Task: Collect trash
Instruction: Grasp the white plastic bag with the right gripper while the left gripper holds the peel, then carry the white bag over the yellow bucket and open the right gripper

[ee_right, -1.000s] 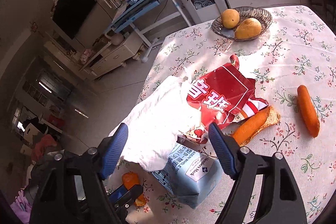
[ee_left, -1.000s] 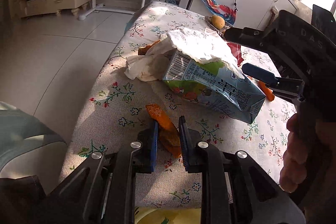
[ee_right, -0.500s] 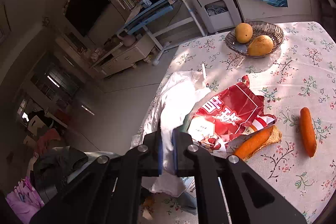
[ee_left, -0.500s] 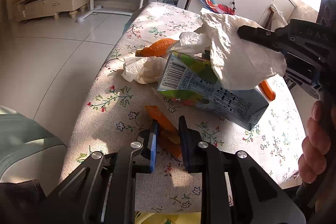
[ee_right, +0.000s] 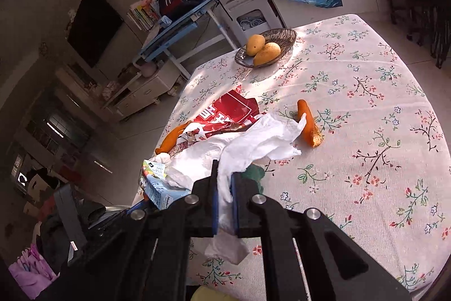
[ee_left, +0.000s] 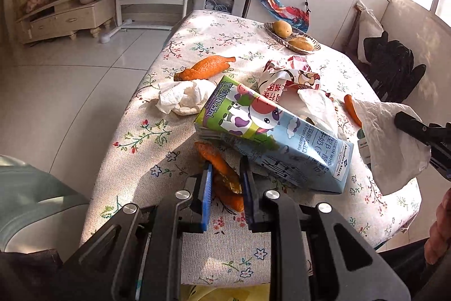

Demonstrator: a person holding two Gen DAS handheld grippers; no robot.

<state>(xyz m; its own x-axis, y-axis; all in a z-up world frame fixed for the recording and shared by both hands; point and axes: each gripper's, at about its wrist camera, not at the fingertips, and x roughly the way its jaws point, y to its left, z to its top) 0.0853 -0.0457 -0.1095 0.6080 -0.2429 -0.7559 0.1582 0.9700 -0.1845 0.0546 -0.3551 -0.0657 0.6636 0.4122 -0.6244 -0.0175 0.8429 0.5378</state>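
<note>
On the flowered tablecloth (ee_left: 203,35), seen from the left wrist, we find the left gripper (ee_left: 225,185) low at the near edge, its jaws narrow and closed on an orange peel strip (ee_left: 222,174) that lies partly under the milk carton (ee_left: 270,134). The carton lies on its side, cow print up. Beyond it we count one crumpled white tissue (ee_left: 183,98), one large curled orange peel (ee_left: 205,66), one red snack wrapper (ee_left: 287,75), a second loose tissue (ee_left: 318,106) against the carton, and a thin orange peel (ee_left: 351,109) at the right. At the right edge the right gripper (ee_left: 417,131) holds a white tissue (ee_left: 391,143) lifted off the cloth; a person's fingers (ee_left: 439,227) show below it. At the far end of the table stands one fruit bowl (ee_left: 313,48) with two yellow fruits. Only this view shows the carton's whole face and the peel in the left jaws.

From the right wrist, we see the right gripper (ee_right: 224,202) clamped tight on the white tissue (ee_right: 259,143), which spills out ahead of the jaws and hangs below them. Here the carton (ee_right: 157,185) shows only one corner at the left, beside the wrapper (ee_right: 225,114) and the large peel (ee_right: 172,137). The thin peel (ee_right: 308,126) lies clear on the cloth (ee_right: 366,103), just touched by the tissue's tip. Only this view shows the bowl (ee_right: 284,35) from above and the wide bare stretch of cloth to the right.
</note>
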